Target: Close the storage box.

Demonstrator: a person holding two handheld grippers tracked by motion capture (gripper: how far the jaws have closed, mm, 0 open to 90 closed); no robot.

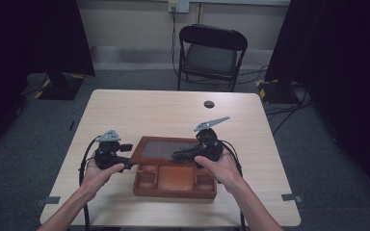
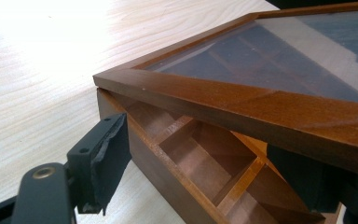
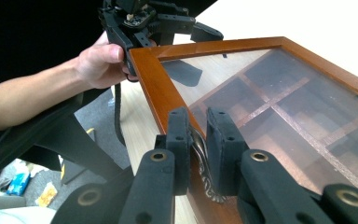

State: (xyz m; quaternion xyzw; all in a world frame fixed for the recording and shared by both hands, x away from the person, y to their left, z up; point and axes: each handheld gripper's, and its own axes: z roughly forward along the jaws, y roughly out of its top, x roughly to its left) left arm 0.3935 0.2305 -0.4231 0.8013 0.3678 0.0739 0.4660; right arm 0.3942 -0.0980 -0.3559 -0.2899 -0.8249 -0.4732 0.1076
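Wooden box (image 1: 174, 182) sat at the tabletop's near edge, about midway along it, long axis parallel to that edge. Its glazed lid (image 1: 166, 148) stood partly raised, hinged at the far side, front edge tilted up toward the person. Right gripper (image 3: 197, 140) pinched the small metal handle (image 3: 200, 154) on the lid's front rail. Left gripper (image 2: 205, 163) straddled the box's left corner, jaws moderately apart, pads not seen pressing. Judged stiff, fairly light; glass pane fragile, so best held by frame or handle.
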